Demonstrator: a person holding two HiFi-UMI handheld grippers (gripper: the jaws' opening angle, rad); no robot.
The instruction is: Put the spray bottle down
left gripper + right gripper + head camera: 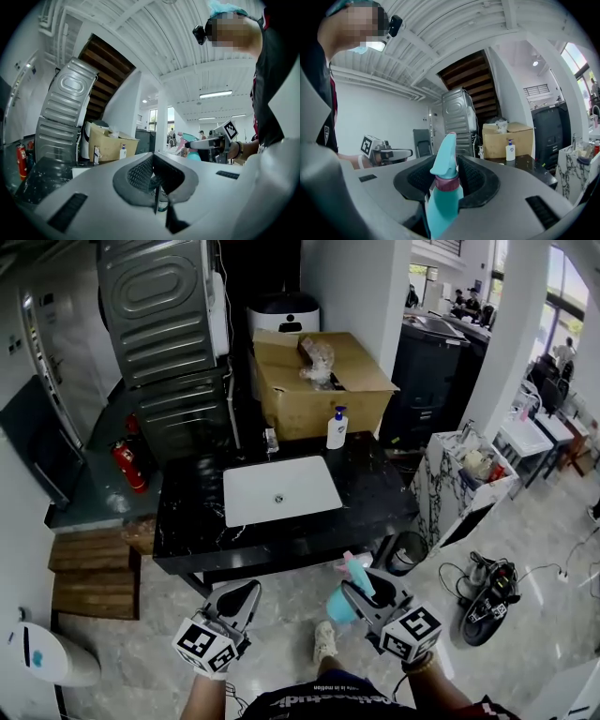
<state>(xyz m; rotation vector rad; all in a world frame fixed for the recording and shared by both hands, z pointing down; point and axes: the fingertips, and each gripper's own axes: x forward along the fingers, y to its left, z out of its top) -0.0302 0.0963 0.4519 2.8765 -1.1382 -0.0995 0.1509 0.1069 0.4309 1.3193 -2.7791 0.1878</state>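
The spray bottle [342, 604] is turquoise with a pink collar and a turquoise-and-pink nozzle. My right gripper [361, 599] is shut on it at the bottom of the head view, in front of the black counter [187, 514]. In the right gripper view the bottle [444, 164] stands upright between the jaws of that gripper [446, 197], nozzle upward. My left gripper [242, 597] hangs beside it on the left, apart from the bottle. Its jaws [157, 198] meet with nothing between them. From the left gripper view, the bottle [189, 139] shows far off at the right.
A white sink [281, 488] is set in the counter. Behind it stand a pump bottle [337, 427] and an open cardboard box [319, 381]. A dark bin [405, 554] sits by the counter's right corner. A fire extinguisher [129, 465] stands at the left, and cables with a tool [487, 592] lie on the floor at the right.
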